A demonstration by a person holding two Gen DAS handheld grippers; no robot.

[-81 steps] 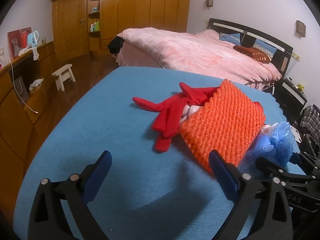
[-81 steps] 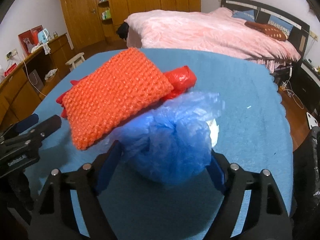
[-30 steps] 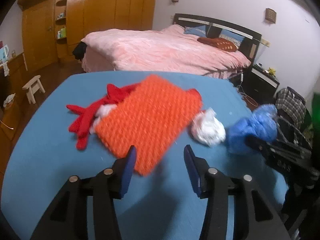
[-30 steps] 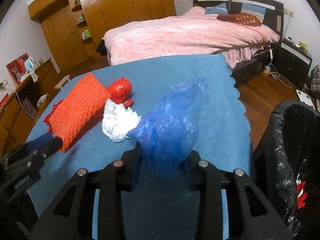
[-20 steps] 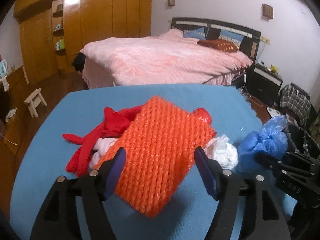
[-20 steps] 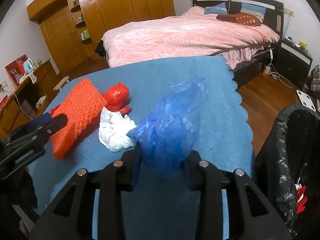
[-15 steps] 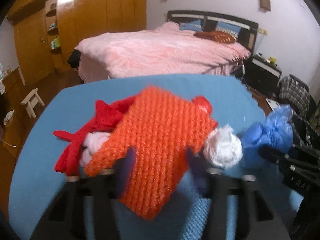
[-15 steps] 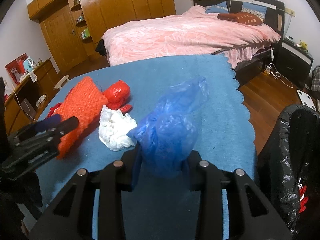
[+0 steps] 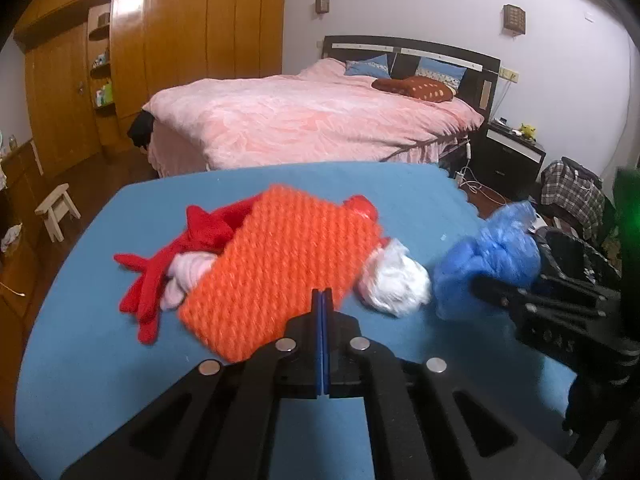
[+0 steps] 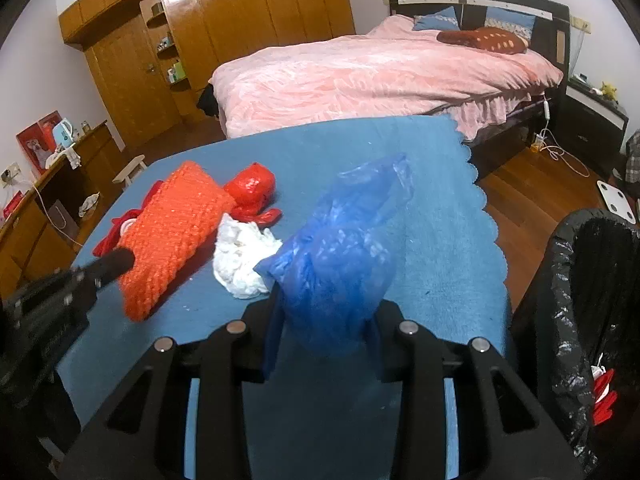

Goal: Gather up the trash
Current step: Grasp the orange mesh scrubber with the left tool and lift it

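My right gripper (image 10: pixel 325 320) is shut on a crumpled blue plastic bag (image 10: pixel 340 256) and holds it above the blue table (image 10: pixel 440 216); the bag also shows in the left wrist view (image 9: pixel 488 260). My left gripper (image 9: pixel 322 300) is shut and empty, its tips at the near edge of an orange foam net (image 9: pixel 280 264). A white crumpled wad (image 9: pixel 396 284) lies right of the net. Red plastic scraps (image 9: pixel 180 252) lie left of it, and a red wad (image 10: pixel 252 190) lies behind it.
A bin with a black liner (image 10: pixel 592 304) stands at the table's right, with red scraps inside. A pink bed (image 10: pixel 380 72) and wooden wardrobes (image 10: pixel 240 32) are behind. A small stool (image 9: pixel 56 208) stands on the floor at the left.
My right gripper closed on the blue bag and lifted it to the right, uncovering the white wad. My left gripper moved up to the orange net and its jaws shut.
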